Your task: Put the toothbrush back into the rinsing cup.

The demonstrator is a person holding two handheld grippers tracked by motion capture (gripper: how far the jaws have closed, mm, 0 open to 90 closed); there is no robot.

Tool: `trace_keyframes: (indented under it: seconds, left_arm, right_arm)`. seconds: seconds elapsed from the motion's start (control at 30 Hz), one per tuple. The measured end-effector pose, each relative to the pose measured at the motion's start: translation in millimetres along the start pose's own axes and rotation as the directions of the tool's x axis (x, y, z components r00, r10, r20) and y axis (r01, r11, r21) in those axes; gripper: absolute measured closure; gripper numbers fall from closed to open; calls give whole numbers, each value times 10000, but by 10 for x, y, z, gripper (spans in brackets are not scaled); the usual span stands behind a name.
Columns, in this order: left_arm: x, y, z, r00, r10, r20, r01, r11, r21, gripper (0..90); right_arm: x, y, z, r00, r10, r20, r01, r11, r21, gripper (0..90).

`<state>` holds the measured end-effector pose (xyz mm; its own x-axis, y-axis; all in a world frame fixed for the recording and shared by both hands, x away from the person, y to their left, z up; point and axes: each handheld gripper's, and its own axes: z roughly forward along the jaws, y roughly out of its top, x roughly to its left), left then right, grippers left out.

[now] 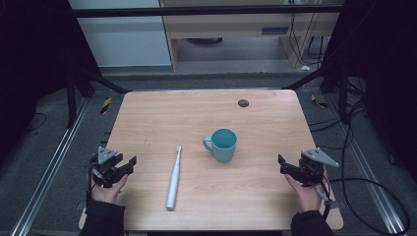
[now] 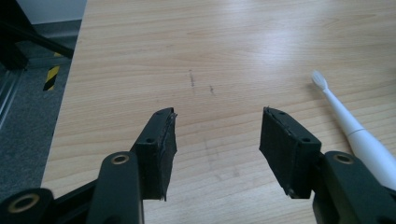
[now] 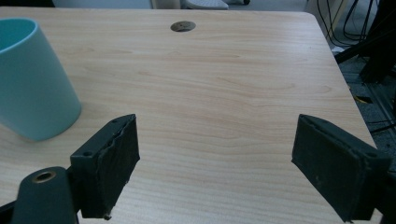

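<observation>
Wood-grain laminate covers the table (image 1: pixel 255 118), pale and lightly glossy, with rounded corners and a round dark cable hole (image 1: pixel 243 103) near its far edge. A couple of short dark scuff marks (image 2: pixel 191 78) show on the board in the left gripper view. The table stands on grey carpet; metal rails (image 1: pixel 54 162) run along the floor on both sides, and black-and-yellow hazard tape (image 1: pixel 105 104) marks spots beside the far corners. Black curtains close off the left and right of the room. Beyond the table are a light wall panel and a wooden cabinet (image 1: pixel 236 24), with cables (image 1: pixel 300 44) hanging at its right; more black cable loops across the floor at the right. No brand, label or writing can be read on anything.

A white electric toothbrush (image 1: pixel 173 178) lies flat on the near-left part of the table, its brush head pointing away from the person. Just to its right and slightly farther off stands a teal mug (image 1: pixel 221 144), upright, with its handle turned to the left. The two are near each other but apart.

The left gripper (image 1: pixel 129 162) rests at the near-left edge of the table, held in the person's hand, its jaws spread apart over bare wood with nothing between them; the toothbrush lies off to its right. The right gripper (image 1: pixel 282 164) sits at the near-right edge, jaws likewise wide apart and holding nothing, with the mug well off to its left
</observation>
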<state>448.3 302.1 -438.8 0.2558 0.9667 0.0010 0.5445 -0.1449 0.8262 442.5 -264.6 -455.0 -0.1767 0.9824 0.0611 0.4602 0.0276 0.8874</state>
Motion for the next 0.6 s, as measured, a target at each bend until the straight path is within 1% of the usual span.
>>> trace_keyframes:
  seconds: [0.07, 0.1, 0.13, 0.2, 0.23, 0.27, 0.33, 0.43, 0.47, 0.5, 0.53, 0.57, 0.6]
  left_arm:
    - [-48, 0, 3, 9998, 100, 163, -100, 9999, -8, 458]
    - [-48, 0, 3, 9998, 100, 163, -100, 9999, -8, 496]
    - [-96, -1, 13, 9984, 78, 562, -81, 10000, 47, 496]
    - [-157, -12, 10, 9976, 274, 638, -277, 9996, 32, 510]
    - [-157, -12, 10, 9976, 274, 638, -277, 9996, 32, 509]
    - [-220, -21, -2, 9959, 465, 779, -468, 9989, 23, 509]
    - [-285, -24, -14, 9935, 631, 946, -631, 9980, -27, 511]
    - [-399, -22, -14, 9882, 712, 1354, -750, 9969, 232, 512]
    - [-433, -24, -6, 9859, 796, 1474, -855, 9958, 340, 502]
    - [-464, -28, 1, 9843, 804, 1572, -886, 9950, 464, 501]
    - [-464, -28, 1, 9843, 804, 1572, -886, 9950, 464, 501]
    - [-553, -41, 22, 9791, 972, 1784, -1106, 9916, 668, 509]
    - [-553, -41, 22, 9791, 972, 1784, -1106, 9916, 668, 520]
  right_arm:
    - [16, -16, -10, 9999, -143, -53, 144, 9998, 109, 153]
    - [16, -16, -10, 9999, -143, -53, 144, 9998, 109, 153]
    - [39, -28, -24, 9994, -355, -40, 356, 9990, 256, 157]
    - [56, -34, -38, 9990, -424, -103, 426, 9987, 286, 162]
    - [56, -34, -38, 9990, -424, -103, 426, 9987, 286, 162]
    - [76, -41, -46, 9987, -483, -170, 488, 9983, 304, 167]
    - [95, -45, -40, 9984, -530, -201, 538, 9977, 402, 171]
    - [115, -46, -15, 9976, -657, -204, 668, 9961, 573, 173]
    - [120, -52, -12, 9976, -652, -237, 665, 9959, 614, 174]
    - [123, -58, -8, 9974, -672, -248, 686, 9956, 643, 177]
    - [127, -62, -7, 9975, -669, -237, 684, 9955, 656, 181]
    - [124, -65, -1, 9970, -740, -237, 755, 9948, 687, 183]
    - [124, -66, 3, 9971, -719, -249, 735, 9948, 711, 186]
